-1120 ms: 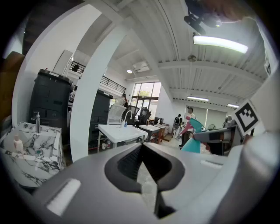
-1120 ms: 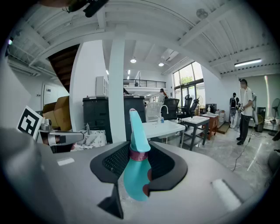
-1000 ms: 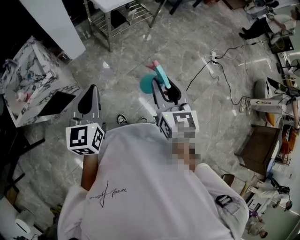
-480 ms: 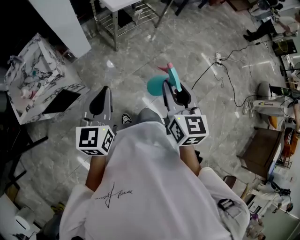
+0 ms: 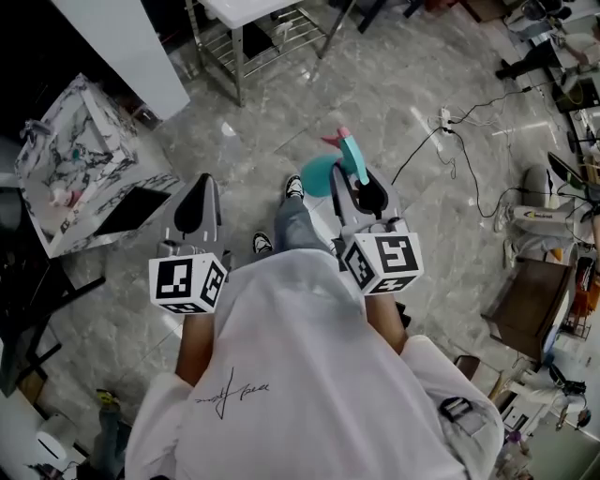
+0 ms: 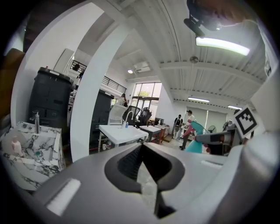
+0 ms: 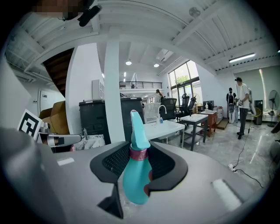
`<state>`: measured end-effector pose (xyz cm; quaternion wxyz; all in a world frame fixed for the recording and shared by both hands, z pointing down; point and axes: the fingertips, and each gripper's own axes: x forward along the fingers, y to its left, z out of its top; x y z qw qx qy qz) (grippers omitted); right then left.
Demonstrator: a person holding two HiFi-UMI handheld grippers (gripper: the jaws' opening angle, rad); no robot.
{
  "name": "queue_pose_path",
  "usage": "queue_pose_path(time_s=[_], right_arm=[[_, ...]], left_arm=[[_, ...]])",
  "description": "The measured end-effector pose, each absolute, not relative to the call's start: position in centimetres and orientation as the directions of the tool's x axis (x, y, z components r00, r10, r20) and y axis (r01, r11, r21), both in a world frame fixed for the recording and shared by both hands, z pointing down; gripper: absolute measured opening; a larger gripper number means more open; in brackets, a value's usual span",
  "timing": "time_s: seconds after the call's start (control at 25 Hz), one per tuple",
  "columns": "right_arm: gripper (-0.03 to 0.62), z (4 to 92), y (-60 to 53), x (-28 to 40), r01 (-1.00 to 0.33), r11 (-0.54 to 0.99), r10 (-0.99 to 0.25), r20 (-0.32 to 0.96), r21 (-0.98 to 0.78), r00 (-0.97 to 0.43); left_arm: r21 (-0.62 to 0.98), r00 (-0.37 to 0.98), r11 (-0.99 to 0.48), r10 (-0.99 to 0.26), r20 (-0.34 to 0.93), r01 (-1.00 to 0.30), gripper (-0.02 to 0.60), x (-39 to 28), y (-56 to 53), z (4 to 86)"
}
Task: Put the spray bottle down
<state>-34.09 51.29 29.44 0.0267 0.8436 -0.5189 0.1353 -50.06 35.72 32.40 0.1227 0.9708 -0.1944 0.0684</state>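
Observation:
A teal spray bottle (image 5: 317, 173) with a pink collar stands upright between the jaws of my right gripper (image 5: 361, 183), held above the grey marble floor. In the right gripper view the bottle (image 7: 135, 175) fills the gap and the gripper (image 7: 139, 151) is shut on its body, nozzle pointing up. My left gripper (image 5: 206, 187) hovers level to the left, holding nothing. In the left gripper view its jaws (image 6: 141, 146) meet at the tips, and the bottle (image 6: 194, 140) shows at the right.
A marble-patterned box (image 5: 70, 159) stands at the left beside a white pillar (image 5: 122, 47). A white table on a metal frame (image 5: 248, 28) lies ahead. Cables (image 5: 450, 122) cross the floor at the right. The person's shoes (image 5: 293, 186) are below the grippers.
The person has stepped forward: one leg and shoe now show between the grippers. Both grippers keep their places side by side, and the bottle stays in the right one.

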Motion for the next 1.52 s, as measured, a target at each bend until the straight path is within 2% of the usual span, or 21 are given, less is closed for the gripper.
queue_pose_path(time_s=[0.68, 1.52], right_arm=[[0.127, 28.9, 44.3, -26.9, -0.917, -0.381, -0.907, 0.239, -0.118, 0.347], [0.127, 29.6, 40.1, -11.1, -0.927, -0.332, -0.93, 0.225, -0.172, 0.291]], left_arm=[[0.184, 0.9, -0.885, -0.398, 0.178, -0.428, 0.035, -42.7, 30.8, 31.1], [0.161, 0.897, -0.889, -0.398, 0.192, -0.429, 0.035, -25.9, 27.5, 30.3]])
